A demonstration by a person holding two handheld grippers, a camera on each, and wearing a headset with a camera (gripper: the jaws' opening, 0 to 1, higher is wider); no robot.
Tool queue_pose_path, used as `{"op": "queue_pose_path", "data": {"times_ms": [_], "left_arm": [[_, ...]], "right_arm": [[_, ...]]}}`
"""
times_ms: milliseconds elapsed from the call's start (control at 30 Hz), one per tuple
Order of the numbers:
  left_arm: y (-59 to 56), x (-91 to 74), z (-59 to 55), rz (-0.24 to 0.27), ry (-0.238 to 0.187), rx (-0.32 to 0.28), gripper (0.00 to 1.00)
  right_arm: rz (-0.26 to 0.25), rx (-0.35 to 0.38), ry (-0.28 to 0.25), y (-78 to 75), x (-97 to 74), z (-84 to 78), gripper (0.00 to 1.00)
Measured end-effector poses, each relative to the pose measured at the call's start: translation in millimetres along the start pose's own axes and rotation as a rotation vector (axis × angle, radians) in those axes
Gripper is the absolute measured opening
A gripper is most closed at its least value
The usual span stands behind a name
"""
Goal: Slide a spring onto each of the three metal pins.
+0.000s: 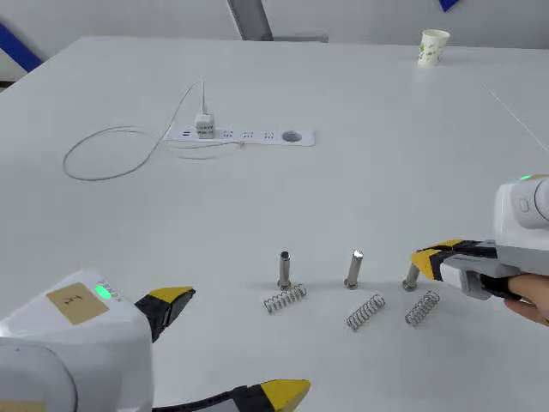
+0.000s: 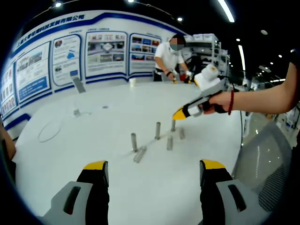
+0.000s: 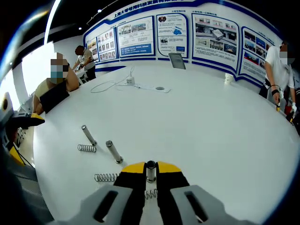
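Three metal pins stand in a row on the white table: left pin, middle pin, right pin. A loose spring lies in front of each. My right gripper comes in from the right with its yellow tips at the top of the right pin. In the right gripper view the jaws are closed narrowly on that pin, with a spring lying under them. My left gripper hangs open at the lower left, well short of the pins, with nothing between its jaws.
A white power strip with a plug and looped cable lies at the back left. A paper cup stands far back on the right. People stand and sit around the table's far edges.
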State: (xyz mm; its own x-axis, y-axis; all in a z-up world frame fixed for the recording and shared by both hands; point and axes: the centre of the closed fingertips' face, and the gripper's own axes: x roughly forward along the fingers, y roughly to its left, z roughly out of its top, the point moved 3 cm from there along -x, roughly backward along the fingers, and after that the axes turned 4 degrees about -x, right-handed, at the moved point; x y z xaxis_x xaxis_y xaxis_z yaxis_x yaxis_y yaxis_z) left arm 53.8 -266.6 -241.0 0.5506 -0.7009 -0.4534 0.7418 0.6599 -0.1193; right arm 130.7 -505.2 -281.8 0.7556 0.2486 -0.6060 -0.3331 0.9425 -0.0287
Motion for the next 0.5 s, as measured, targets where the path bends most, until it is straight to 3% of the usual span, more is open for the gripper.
{"op": "queue_pose_path", "data": {"times_ms": [500], "left_arm": [[1.0, -2.0, -0.5, 0.006, 0.016, 0.026, 0.78]], "right_arm": [[0.008, -0.002, 0.017, 2.0, 0.1, -2.2, 0.09]]}}
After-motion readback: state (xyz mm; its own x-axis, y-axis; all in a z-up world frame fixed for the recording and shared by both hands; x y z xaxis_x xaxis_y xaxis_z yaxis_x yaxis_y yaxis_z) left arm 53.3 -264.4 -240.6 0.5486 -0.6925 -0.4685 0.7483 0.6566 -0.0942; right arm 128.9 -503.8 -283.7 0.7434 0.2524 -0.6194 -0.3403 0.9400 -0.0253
